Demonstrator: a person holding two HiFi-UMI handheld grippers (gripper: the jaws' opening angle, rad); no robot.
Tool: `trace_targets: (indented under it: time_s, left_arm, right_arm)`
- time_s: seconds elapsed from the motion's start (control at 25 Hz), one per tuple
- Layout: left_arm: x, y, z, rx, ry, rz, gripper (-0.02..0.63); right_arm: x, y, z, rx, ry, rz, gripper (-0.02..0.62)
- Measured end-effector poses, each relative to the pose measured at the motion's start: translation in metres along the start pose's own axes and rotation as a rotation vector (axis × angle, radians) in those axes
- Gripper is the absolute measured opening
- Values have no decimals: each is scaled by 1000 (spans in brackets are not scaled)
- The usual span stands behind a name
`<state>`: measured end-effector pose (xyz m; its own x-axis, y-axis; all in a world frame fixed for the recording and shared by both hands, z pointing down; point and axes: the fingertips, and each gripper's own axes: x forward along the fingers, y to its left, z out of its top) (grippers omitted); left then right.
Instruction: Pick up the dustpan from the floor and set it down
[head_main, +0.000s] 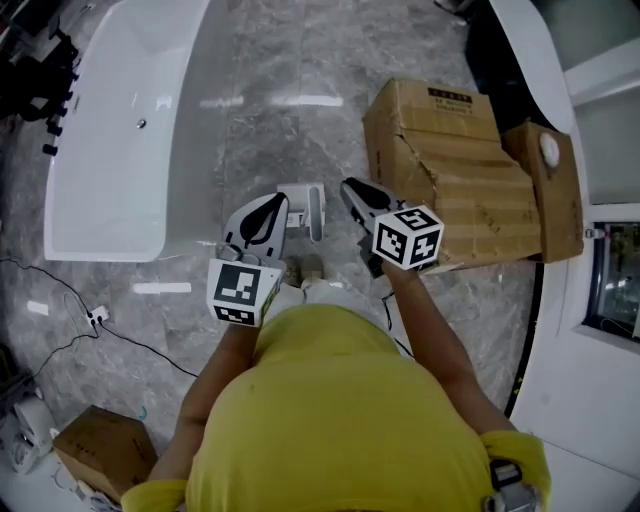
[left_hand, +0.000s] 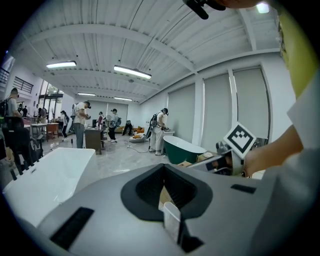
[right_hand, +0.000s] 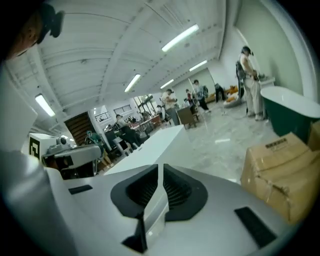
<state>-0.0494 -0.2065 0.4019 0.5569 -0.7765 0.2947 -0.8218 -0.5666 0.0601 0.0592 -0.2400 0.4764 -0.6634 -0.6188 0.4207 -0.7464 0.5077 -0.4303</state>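
Left tongs (head_main: 272, 215) and right tongs (head_main: 352, 192), closed and empty, flank the white plastic dustpan (head_main: 306, 210), at right's nine o'clock.

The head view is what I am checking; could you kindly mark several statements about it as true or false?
1. A white bathtub stands at the picture's left. True.
2. The large cardboard box lies inside the bathtub. False: it sits on the floor at the right, away from the tub.
3. The dustpan shows between the left gripper and the right gripper. True.
4. The person wears a red shirt. False: the shirt is yellow.
5. The floor is bare wood. False: it is glossy grey stone or tile.
6. A smaller cardboard box lies at the lower left. True.
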Motion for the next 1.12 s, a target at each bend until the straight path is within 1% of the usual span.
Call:
trace_targets:
  time_s: [0.08, 0.2, 0.32, 0.44, 0.56, 0.64, 0.76, 0.96, 1.12]
  left_arm:
    - [3, -1, 11, 16, -21, 6, 0]
    - [5, 2, 36, 52, -65, 38, 0]
    - [2, 10, 72, 64, -126, 76, 0]
    - [-7, 15, 113, 84, -199, 122, 0]
    - [-20, 19, 145, 130, -250, 172, 0]
    - [-27, 19, 159, 154, -263, 197, 0]
    - [-33, 18, 167, 167, -265, 215, 0]
    - [-39, 16, 164, 154, -258, 212, 0]
    - [-41, 13, 163, 161, -266, 206, 0]
  right_arm:
    - [-13, 9, 37, -92, -96, -42, 13]
    - [-41, 22, 90, -227, -238, -123, 11]
    - [-71, 39, 137, -380, -375, -212, 11]
    - [-95, 59, 170, -480, -491, -269, 11]
    - [-112, 79, 193, -553, -576, -309, 11]
    - [-118, 88, 202, -568, -605, -314, 11]
    - [-120, 92, 205, -537, -615, -298, 9]
    - [-120, 96, 198, -533, -601, -295, 9]
    - [-121, 95, 192, -522, -596, -300, 9]
